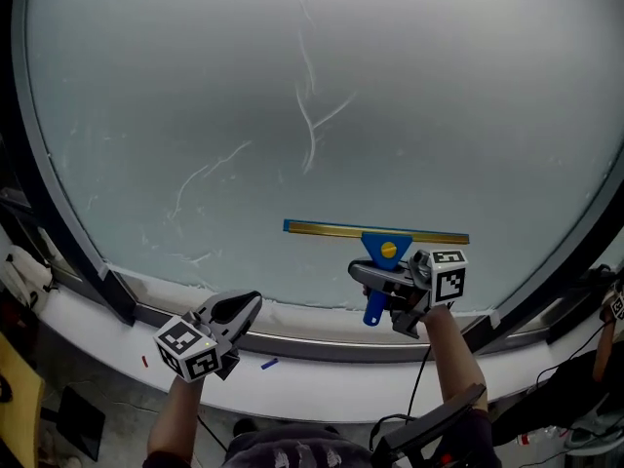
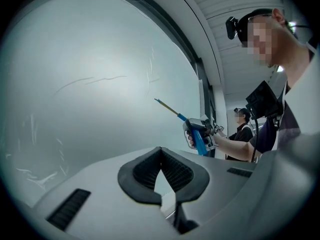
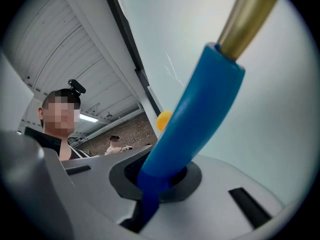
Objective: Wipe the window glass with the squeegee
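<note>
Head view: R tongs [image 1: 374,283] on smooth blue-handled, brass-barred squeegee [image 1: 386,249]

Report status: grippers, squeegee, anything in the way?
Right gripper shut on squeegee handle, blade on window glass, low. Left gripper shut, empty, off the glass. Streaks above blade; nothing in the way.

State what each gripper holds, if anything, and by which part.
The right gripper grips the squeegee by its blue handle. The left gripper holds nothing; its jaws are together.
</note>
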Demonstrator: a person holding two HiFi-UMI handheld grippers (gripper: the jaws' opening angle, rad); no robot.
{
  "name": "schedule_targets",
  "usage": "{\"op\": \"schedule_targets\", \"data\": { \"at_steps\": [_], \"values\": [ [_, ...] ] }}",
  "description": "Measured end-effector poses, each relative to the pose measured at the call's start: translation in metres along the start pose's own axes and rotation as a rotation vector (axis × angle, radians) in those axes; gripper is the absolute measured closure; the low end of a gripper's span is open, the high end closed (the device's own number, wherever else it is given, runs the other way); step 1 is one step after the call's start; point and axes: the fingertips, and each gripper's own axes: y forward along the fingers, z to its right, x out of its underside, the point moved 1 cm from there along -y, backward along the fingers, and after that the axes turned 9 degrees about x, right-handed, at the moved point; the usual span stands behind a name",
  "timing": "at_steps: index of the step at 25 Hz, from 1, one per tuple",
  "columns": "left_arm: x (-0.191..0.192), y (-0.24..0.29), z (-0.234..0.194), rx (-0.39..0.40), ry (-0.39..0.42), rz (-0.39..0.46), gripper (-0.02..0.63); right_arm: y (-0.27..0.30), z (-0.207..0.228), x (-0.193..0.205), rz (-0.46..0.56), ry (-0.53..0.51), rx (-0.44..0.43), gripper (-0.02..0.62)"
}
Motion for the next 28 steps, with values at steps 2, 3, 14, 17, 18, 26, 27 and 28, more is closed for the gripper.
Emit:
{"op": "schedule_targets", "data": {
  "at_steps": [2, 3, 14, 17, 18, 26, 27, 28],
  "values": [
    [-0.010, -0.024, -0.020, 0.028, 0.003, 0.008, 0.601, 0.032, -0.012, -0.011, 0.014, -0.022, 0.005, 0.591],
    [-0.015, -0.033, -0.029, 0.049, 0.003, 0.018, 0.601, 0.047, -0.020, -0.019, 0.022, -0.025, 0.005, 0.591],
    [-0.051, -0.079, -0.076, 0.229, 0.092, -0.007, 0.601, 0.186, -0.091, -0.094, -0.022, -0.136, 0.027, 0.591],
    [-0.075, -0.072, -0.073, 0.241, 0.196, -0.026, 0.601, 0.211, -0.093, -0.122, -0.031, -0.154, 0.043, 0.591],
    [-0.081, -0.071, -0.072, 0.242, 0.204, -0.013, 0.601, 0.217, -0.098, -0.132, -0.023, -0.166, 0.025, 0.591],
    [-0.119, -0.067, -0.076, 0.144, 0.302, -0.003, 0.601, 0.239, -0.144, -0.232, 0.037, -0.332, -0.065, 0.589],
    [-0.130, -0.065, -0.075, 0.130, 0.317, -0.002, 0.601, 0.239, -0.146, -0.247, 0.040, -0.334, -0.070, 0.589],
    [-0.140, -0.063, -0.074, 0.115, 0.330, -0.002, 0.601, 0.240, -0.147, -0.263, 0.043, -0.331, -0.072, 0.591]
  ]
}}
